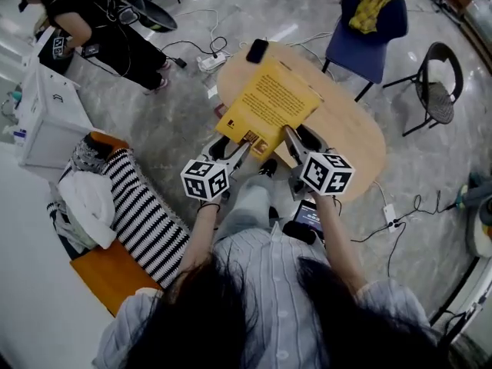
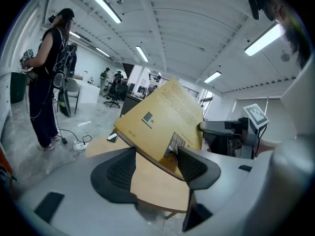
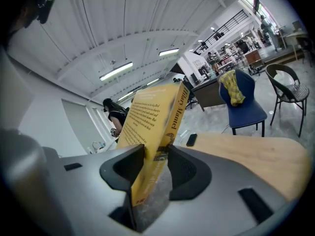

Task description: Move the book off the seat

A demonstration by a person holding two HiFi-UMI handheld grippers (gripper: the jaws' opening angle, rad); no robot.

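A yellow book (image 1: pixel 269 102) hangs tilted above the near-left part of the round wooden table (image 1: pixel 350 133). Both grippers hold its near edge. My left gripper (image 1: pixel 244 146) grips the near left corner; in the left gripper view the book (image 2: pixel 167 117) runs slanted between the two pads, with that gripper (image 2: pixel 157 166) shut on it. My right gripper (image 1: pixel 290 138) clamps the near right edge; in the right gripper view the book (image 3: pixel 155 122) stands spine-on between the pads of that gripper (image 3: pixel 155 166). The book's underside is hidden.
A black phone (image 1: pixel 257 50) lies on the table's far edge. A blue chair (image 1: pixel 369 33) with a yellow cloth and a black chair (image 1: pixel 438 83) stand beyond. Striped clothes (image 1: pixel 142 214) lie piled on an orange seat at left. A person (image 1: pixel 100 21) stands far left by a power strip (image 1: pixel 211 61).
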